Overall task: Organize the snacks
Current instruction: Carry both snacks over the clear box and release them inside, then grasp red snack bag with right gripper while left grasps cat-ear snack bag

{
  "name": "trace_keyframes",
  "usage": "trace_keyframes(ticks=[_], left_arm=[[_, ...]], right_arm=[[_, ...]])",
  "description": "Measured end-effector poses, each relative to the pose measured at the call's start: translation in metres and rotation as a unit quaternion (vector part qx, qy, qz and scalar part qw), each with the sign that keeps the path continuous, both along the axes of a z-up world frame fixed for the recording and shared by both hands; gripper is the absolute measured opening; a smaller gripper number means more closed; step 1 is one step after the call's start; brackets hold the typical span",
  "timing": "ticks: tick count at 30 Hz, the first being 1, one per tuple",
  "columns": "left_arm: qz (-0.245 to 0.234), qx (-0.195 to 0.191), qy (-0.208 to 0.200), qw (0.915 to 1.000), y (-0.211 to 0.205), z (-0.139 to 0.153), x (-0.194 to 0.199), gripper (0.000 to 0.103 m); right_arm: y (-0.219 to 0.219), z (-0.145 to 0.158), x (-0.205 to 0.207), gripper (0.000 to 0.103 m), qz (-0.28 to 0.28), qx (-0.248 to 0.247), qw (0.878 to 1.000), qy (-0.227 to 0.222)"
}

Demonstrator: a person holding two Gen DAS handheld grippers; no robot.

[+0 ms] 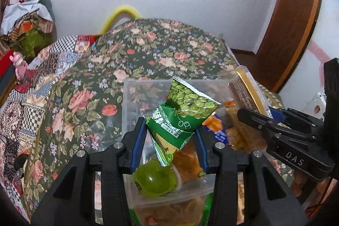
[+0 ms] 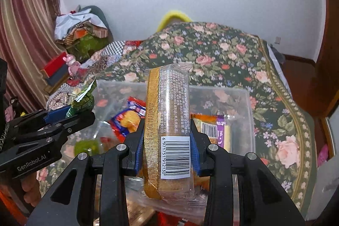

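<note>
My left gripper [image 1: 170, 137] is shut on a green pea snack bag [image 1: 184, 111] and holds it above a clear plastic bin [image 1: 127, 103]. A green jelly cup [image 1: 155, 180] and orange snack packs [image 1: 188, 164] lie in the bin below. My right gripper [image 2: 167, 149] is shut on a long clear biscuit pack with gold trim and a barcode [image 2: 167, 120], held upright over the bin [image 2: 245, 111]. The right gripper [image 1: 264, 120] shows at the right of the left wrist view. The left gripper [image 2: 63, 115] with the green bag [image 2: 83, 100] shows at the left of the right wrist view.
The bin stands on a floral cloth [image 1: 148, 46]. In the bin lie a red-blue cracker pack [image 2: 127, 120] and a yellow-purple pack [image 2: 216, 132]. A patchwork cover [image 1: 27, 99] and piled cloths [image 1: 27, 22] lie at the left. A wooden door frame [image 1: 292, 24] stands at the right.
</note>
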State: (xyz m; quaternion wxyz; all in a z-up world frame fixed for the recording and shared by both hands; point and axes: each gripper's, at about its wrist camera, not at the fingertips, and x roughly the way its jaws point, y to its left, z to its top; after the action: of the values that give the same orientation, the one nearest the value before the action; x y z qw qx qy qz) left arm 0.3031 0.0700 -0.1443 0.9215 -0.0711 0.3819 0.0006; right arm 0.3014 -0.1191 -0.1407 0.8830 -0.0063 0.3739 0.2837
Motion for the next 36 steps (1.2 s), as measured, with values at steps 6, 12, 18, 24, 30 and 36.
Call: trace_keyframes(ticks=[6,12,18,24,30,36], left_arm=[[0.005,-0.005,0.023,0.9997,0.003,-0.014,0.010,0.043],[0.000,0.002,0.031,0.9995,-0.001,-0.016,0.007,0.048],[0.000,0.005,0.017,0.9998,-0.002,-0.002,-0.009,0.054],[-0.004,0.006,-0.007,1.0000,0.005,0.020,-0.036,0.055],[-0.011,0.008,-0.007,0.9999,0.014,0.022,-0.067,0.067],[-0.023,0.015,0.017,0.9995,0.015,0.000,-0.095,0.082]], right_arm=[[0.005,-0.013,0.003,0.033,0.005,-0.017,1.000,0.015],[0.003,-0.017,0.001,0.037,0.003,-0.027,0.999,0.029],[-0.006,-0.003,-0.007,0.038,0.002,-0.012,1.000,0.019],[-0.017,0.015,-0.029,0.043,0.010,-0.010,1.000,-0.005],[-0.035,0.021,-0.057,0.056,0.015,-0.008,1.000,-0.018],[-0.049,0.001,-0.083,0.077,0.008,-0.024,1.000,-0.003]])
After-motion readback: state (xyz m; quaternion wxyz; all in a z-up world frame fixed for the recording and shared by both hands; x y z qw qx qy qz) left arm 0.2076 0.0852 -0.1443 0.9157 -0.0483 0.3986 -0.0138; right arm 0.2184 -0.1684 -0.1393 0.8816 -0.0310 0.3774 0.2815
